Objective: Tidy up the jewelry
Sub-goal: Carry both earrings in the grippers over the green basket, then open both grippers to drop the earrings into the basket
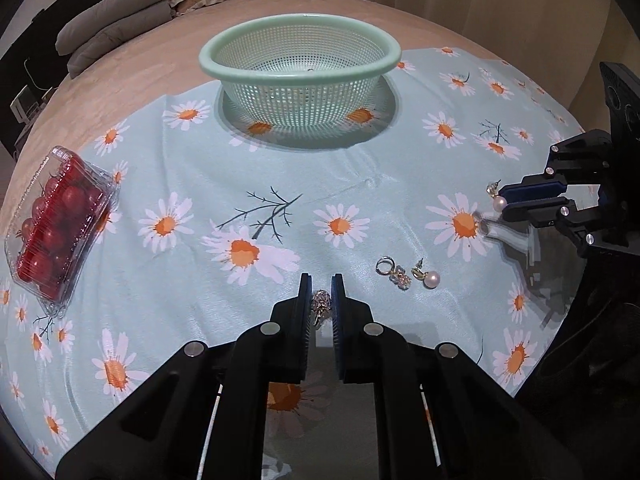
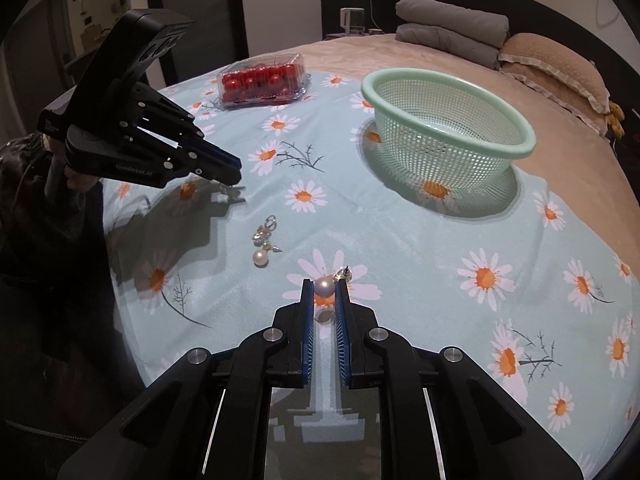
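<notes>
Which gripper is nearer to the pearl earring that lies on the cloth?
Left. The left gripper is just beside the loose pearl earring; the right gripper, shut on another pearl earring, is farther off.

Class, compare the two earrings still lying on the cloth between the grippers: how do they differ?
The pearl earring ends in one smooth round white bead; the crystal earring ends in a cluster of clear sparkling stones. The pearl earring has a gold stud post; the crystal earring hangs from a round hoop. In the left wrist view, the crystal earring lies left of the pearl earring. Both lie loose on the daisy-print cloth.
</notes>
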Tool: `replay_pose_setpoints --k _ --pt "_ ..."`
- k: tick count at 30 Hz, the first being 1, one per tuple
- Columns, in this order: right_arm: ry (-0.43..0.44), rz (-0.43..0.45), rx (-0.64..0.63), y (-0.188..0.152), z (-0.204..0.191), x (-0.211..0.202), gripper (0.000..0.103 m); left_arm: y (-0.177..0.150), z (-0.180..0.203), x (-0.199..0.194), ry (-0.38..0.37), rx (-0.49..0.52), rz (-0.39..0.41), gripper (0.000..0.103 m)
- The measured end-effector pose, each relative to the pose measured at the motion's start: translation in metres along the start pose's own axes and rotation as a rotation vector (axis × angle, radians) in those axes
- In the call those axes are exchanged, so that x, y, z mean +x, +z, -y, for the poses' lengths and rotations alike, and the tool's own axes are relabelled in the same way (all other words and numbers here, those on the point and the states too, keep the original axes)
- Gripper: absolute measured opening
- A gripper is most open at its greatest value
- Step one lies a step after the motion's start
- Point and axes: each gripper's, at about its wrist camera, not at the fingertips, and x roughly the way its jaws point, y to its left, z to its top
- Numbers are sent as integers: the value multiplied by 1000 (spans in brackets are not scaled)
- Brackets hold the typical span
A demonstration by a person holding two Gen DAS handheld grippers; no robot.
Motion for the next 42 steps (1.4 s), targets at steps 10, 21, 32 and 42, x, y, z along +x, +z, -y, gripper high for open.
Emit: replay_pose_setpoints --k 10,21,32,42 --pt "-48 53 -20 27 20 -25 10 34 -15 -32 19 -13 74 10" --pt "-65 119 -57 72 29 -38 10 79 -19 -52 29 15 143 10" --pt "-45 210 -6 106 70 -34 10 123 -22 -28 15 47 142 10" --pt "-43 173 4 118 98 5 10 155 -29 10 6 74 105 10"
